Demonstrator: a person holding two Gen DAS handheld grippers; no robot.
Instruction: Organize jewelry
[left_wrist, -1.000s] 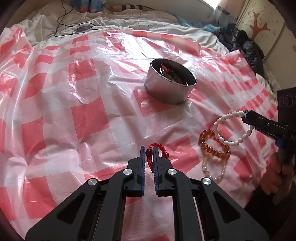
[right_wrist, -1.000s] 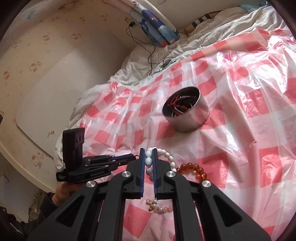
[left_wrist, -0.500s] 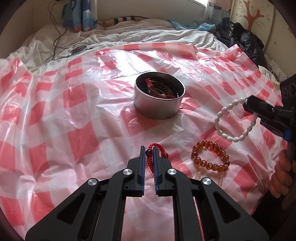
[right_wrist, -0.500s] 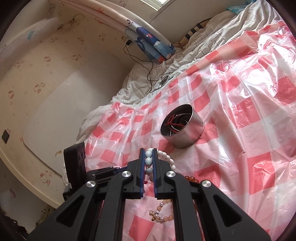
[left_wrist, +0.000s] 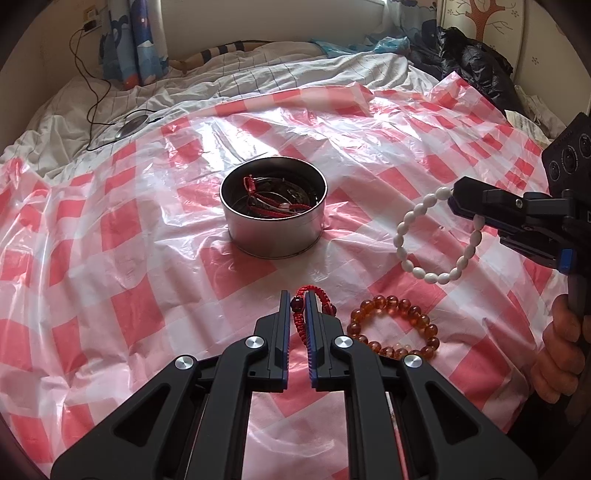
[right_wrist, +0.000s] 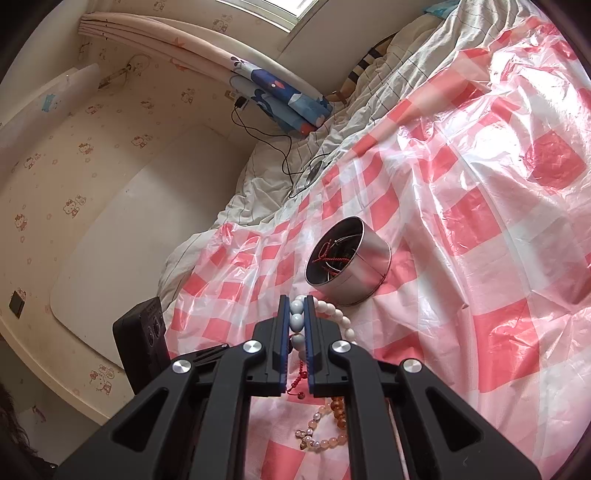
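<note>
Carrying two bracelets toward the metal tin (left_wrist: 273, 206), which stands ahead of both grippers on the red-and-white checked plastic sheet (left_wrist: 122, 229) and already holds red cord pieces. Left gripper (left_wrist: 296, 306) closed narrow on a red cord bracelet (left_wrist: 301, 314), pinched between the blue pads near the fingertips, with the rest of the cord hanging below. Right gripper (right_wrist: 296, 314) closed on a white bead bracelet (right_wrist: 297, 321), two or three beads caught between the pads, the loop hanging free to the right side of it; seen from the left camera, the same white loop (left_wrist: 439, 236) hangs in the air, to the right of the tin and apart from it. Amber bead bracelet (left_wrist: 393, 326) on the sheet just right of the left gripper, with a pale pink bead bracelet (right_wrist: 321, 435) partly under it, both waiting. For a good drop: probably better to bring one gripper at a time directly above the tin opening, low enough that the hanging loop is inside the rim, then open. Round beads likely to slip, so steady grip until then. No readable writing or brand anywhere; only small cartoon cat prints on the wallpaper (right_wrist: 74, 206).
</note>
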